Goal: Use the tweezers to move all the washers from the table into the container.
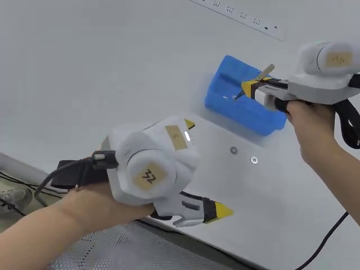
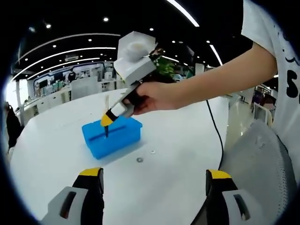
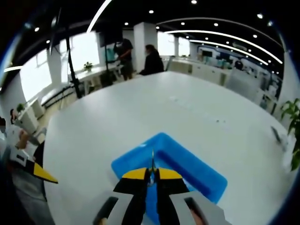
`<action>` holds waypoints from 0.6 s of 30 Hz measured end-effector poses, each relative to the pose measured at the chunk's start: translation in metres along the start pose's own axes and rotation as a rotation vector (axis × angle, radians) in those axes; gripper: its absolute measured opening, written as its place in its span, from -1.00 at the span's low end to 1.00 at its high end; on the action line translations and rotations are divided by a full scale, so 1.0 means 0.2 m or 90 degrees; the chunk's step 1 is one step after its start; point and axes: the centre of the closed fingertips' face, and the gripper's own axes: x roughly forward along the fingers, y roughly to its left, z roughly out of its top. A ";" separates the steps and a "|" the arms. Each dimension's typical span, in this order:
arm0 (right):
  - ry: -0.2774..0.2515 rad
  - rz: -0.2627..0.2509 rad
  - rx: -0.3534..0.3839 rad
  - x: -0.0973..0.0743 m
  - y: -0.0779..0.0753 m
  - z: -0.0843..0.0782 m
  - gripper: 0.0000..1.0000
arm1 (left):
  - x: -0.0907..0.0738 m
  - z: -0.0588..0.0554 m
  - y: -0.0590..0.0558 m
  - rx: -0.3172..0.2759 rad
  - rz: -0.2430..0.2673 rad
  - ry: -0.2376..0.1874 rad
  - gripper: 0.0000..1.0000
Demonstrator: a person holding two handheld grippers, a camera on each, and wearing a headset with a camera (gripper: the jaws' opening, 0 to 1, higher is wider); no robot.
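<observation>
- Pinching the tweezers between narrow jaws, the right gripper holds them tips-down over the hollow of the blue box.
- Left gripper hangs above the table, jaws wide apart.
- A washer and a second washer lie on the table near the box.

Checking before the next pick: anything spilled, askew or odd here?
Nothing stands out. The blue container sits flat on the table, two washers lie loose beside it, and the right gripper holds the tweezers with their tips over the container.
</observation>
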 end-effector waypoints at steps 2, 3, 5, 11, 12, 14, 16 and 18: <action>0.000 -0.005 -0.001 0.00 -0.01 0.00 -0.94 | 0.02 -0.02 -0.01 0.005 -0.007 0.012 0.84; 0.002 -0.006 -0.002 0.02 -0.01 0.00 -0.94 | 0.02 -0.03 -0.01 0.007 -0.008 0.016 0.84; 0.004 -0.008 -0.001 0.02 -0.01 -0.01 -0.94 | 0.02 -0.03 -0.01 0.019 -0.007 0.019 0.83; 0.024 -0.010 -0.018 0.07 -0.01 -0.07 -0.94 | 0.03 -0.05 0.00 0.027 -0.001 0.029 0.80; 0.026 -0.009 -0.020 0.08 -0.01 -0.07 -0.94 | 0.03 -0.04 0.00 0.023 -0.001 0.027 0.79; 0.032 -0.005 -0.034 0.08 0.01 -0.08 -0.94 | 0.03 -0.04 0.00 0.020 -0.001 0.026 0.79; 0.038 -0.001 -0.042 0.08 0.01 -0.09 -0.94 | 0.03 -0.04 0.00 0.020 -0.002 0.028 0.79; 0.032 0.002 -0.046 0.08 0.02 -0.08 -0.94 | 0.03 -0.04 0.00 0.021 -0.001 0.029 0.79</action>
